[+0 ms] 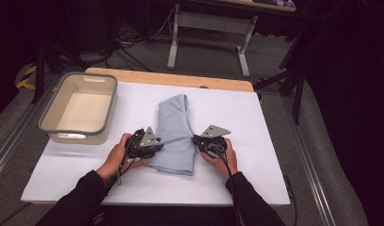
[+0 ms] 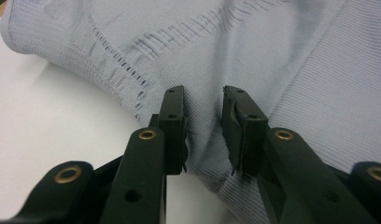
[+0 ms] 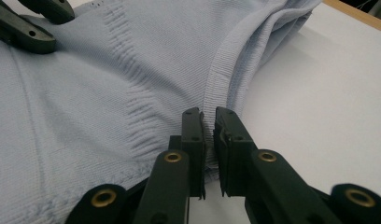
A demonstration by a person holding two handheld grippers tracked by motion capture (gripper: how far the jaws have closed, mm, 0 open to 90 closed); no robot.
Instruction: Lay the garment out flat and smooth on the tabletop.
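Sweater (image 1: 173, 134) folding looks partly done: the pale blue knit already lies on the white counter (image 1: 256, 117) as a long, narrow bundle, doubled over on itself, running away from you between your hands. What seems left is at least one more fold to shorten it, and perhaps a move into the empty grey bin (image 1: 79, 107) that stands well apart at the far left, though that is only a guess.

Your left gripper (image 1: 144, 142) sits at the bundle's near left edge. In the left gripper view its jaws stand narrowly apart with a ridge of knit bunched up between them; the pads (image 2: 173, 122) press the fabric, so you seem to have hold of it.

Your right gripper (image 1: 210, 141) is at the near right edge. In the right gripper view its jaws are almost together, pinching the ribbed hem (image 3: 215, 81) of the sweater where it meets the counter.
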